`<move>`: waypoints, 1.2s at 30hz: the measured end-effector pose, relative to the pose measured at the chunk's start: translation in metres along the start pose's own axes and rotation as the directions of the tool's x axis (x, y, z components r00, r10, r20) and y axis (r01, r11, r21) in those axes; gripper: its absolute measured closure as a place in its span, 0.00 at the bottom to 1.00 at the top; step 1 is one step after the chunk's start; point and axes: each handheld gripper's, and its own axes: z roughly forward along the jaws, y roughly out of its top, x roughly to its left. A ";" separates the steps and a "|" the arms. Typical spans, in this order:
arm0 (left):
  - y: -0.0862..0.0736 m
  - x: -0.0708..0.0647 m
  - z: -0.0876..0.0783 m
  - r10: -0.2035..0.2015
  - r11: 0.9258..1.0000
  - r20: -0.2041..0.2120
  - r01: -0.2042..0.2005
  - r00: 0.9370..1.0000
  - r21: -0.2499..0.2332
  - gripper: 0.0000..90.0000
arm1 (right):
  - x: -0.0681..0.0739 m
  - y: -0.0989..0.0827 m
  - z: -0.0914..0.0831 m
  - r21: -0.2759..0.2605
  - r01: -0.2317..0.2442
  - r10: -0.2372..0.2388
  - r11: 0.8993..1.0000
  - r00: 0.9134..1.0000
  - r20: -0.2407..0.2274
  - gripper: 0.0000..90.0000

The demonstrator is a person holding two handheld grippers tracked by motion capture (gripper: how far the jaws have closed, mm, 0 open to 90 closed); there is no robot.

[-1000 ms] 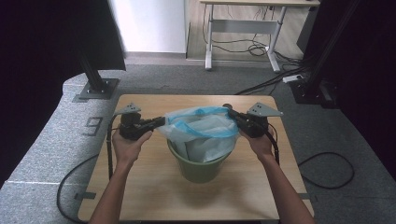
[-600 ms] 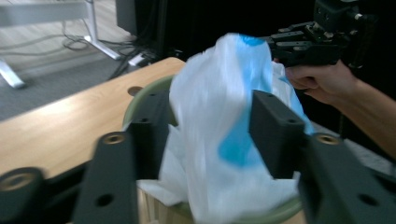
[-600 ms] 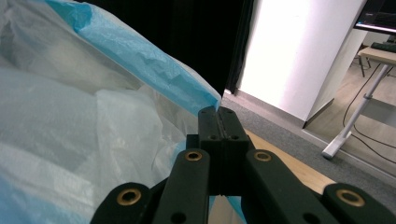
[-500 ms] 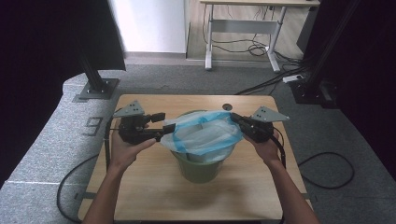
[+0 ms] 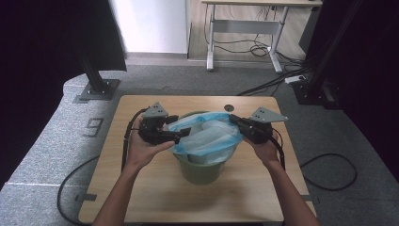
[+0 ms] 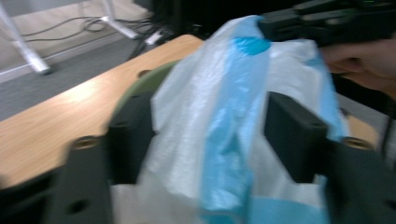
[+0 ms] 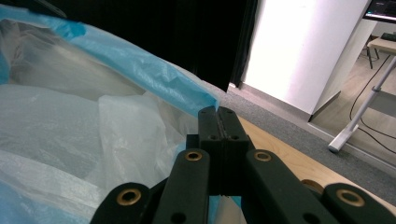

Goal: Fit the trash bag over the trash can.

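Note:
A green bin [image 5: 200, 172] stands mid-table with a blue-and-white plastic bag [image 5: 211, 139] spread over its mouth. At the bag's left side my left gripper [image 5: 182, 126] is open; its jaws have just been opening. In the left gripper view the bag [image 6: 224, 121] hangs loosely between the wide jaws of my left gripper [image 6: 210, 135], with the bin's rim [image 6: 140, 86] behind. My right gripper [image 5: 234, 120] is at the bag's right side. In the right gripper view it [image 7: 219, 116] is shut on the bag's blue edge [image 7: 154, 77].
The wooden table [image 5: 141, 197] has a small hole [image 5: 229, 108] near its far edge. Gripper cables [image 5: 329, 174] trail over the grey floor. A black stand base [image 5: 96, 89] sits at the far left, and a white-legged desk [image 5: 244, 28] with cables stands behind.
My left gripper let go of the bag's left edge, opened its jaws and shifted right toward the bin. The bag has dropped from a raised bunch to lie over the bin's mouth. The right gripper kept its grip.

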 end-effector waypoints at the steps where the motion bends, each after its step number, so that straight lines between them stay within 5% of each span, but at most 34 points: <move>1: 0.001 0.001 0.001 -0.005 1.000 -0.008 0.005 1.000 0.001 0.48 | 0.000 0.000 0.000 -0.003 0.003 -0.003 1.000 1.000 0.000 0.99; 12: 0.003 0.020 0.010 -0.099 0.995 0.042 0.099 0.994 -0.012 0.90 | 0.001 0.000 -0.001 -0.023 0.004 -0.004 1.000 1.000 0.003 0.98; 14: 0.004 0.024 0.011 -0.121 0.992 0.037 0.122 0.992 -0.031 0.93 | 0.001 0.001 -0.001 -0.030 0.000 0.000 1.000 1.000 0.018 0.89; 19: 0.004 0.029 0.015 -0.140 0.989 0.033 0.142 0.990 -0.045 0.97 | 0.004 0.007 -0.014 -0.068 -0.008 0.013 0.998 0.998 0.064 0.71; 24: 0.003 0.027 0.019 -0.132 0.990 0.033 0.133 0.991 -0.040 0.97 | 0.005 0.016 -0.038 -0.105 -0.050 0.055 0.993 0.997 0.049 0.62; 36: 0.006 0.024 0.019 -0.133 0.990 0.023 0.134 0.991 -0.039 0.98 | 0.022 0.000 -0.047 0.004 -0.076 0.076 0.997 0.997 -0.015 0.48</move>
